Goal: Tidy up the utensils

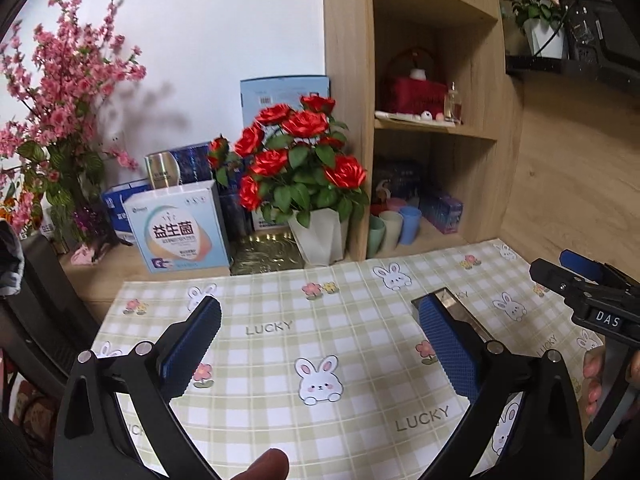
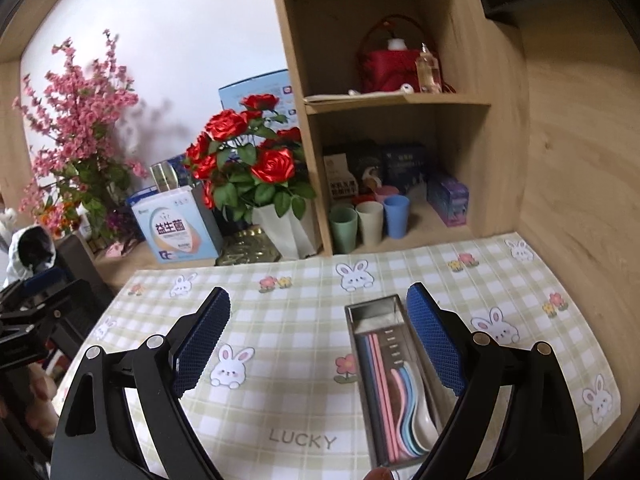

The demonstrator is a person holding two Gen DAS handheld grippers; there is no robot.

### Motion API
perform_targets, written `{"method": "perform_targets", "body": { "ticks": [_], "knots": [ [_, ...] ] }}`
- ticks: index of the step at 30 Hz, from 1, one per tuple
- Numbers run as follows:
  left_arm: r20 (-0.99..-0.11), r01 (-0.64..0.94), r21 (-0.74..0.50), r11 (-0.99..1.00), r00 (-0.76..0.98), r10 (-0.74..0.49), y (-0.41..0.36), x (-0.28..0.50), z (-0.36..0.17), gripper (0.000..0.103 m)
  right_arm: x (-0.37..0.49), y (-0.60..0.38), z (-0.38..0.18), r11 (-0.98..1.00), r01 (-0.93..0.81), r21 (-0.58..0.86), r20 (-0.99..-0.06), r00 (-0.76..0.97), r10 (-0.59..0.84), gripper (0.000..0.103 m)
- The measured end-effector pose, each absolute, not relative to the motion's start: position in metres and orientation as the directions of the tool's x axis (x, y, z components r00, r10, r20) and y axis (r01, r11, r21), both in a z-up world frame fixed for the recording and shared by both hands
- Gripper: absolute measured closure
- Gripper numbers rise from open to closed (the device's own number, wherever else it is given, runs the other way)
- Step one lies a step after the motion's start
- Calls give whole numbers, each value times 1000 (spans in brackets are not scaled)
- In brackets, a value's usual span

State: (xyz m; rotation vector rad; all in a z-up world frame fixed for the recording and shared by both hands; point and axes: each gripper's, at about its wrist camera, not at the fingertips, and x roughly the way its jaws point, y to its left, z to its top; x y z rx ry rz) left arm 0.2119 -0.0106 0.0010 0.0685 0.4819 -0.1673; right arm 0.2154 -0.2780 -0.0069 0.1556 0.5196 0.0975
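Note:
A narrow metal tray (image 2: 372, 306) lies on the checked rabbit mat (image 2: 280, 400). It holds pink and dark chopsticks (image 2: 378, 380) and several pastel spoons (image 2: 412, 420). My right gripper (image 2: 320, 344) hovers over the mat, open wide, with the tray low by its right finger and nothing between the pads. My left gripper (image 1: 320, 344) is also open and empty above the mat (image 1: 280, 360). In the left wrist view only the tray's far corner (image 1: 452, 300) shows behind the right finger. The right gripper (image 1: 568, 270) shows at that view's right edge.
At the mat's back edge stand a white pot of red roses (image 2: 256, 168), a probiotic box (image 2: 176, 228) and a gold dish (image 2: 248, 248). The wooden shelf unit (image 2: 400, 98) holds three cups (image 2: 370, 220) and boxes. Pink blossoms (image 2: 80, 120) stand at far left.

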Motion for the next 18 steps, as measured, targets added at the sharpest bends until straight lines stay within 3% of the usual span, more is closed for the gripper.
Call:
{"method": "perform_targets", "body": {
  "ticks": [18],
  "knots": [
    [-432,146,27,989,894,-120,2,202,10,6,202,-265,9,991,-54,124,-437,894,104,16]
  ]
}}
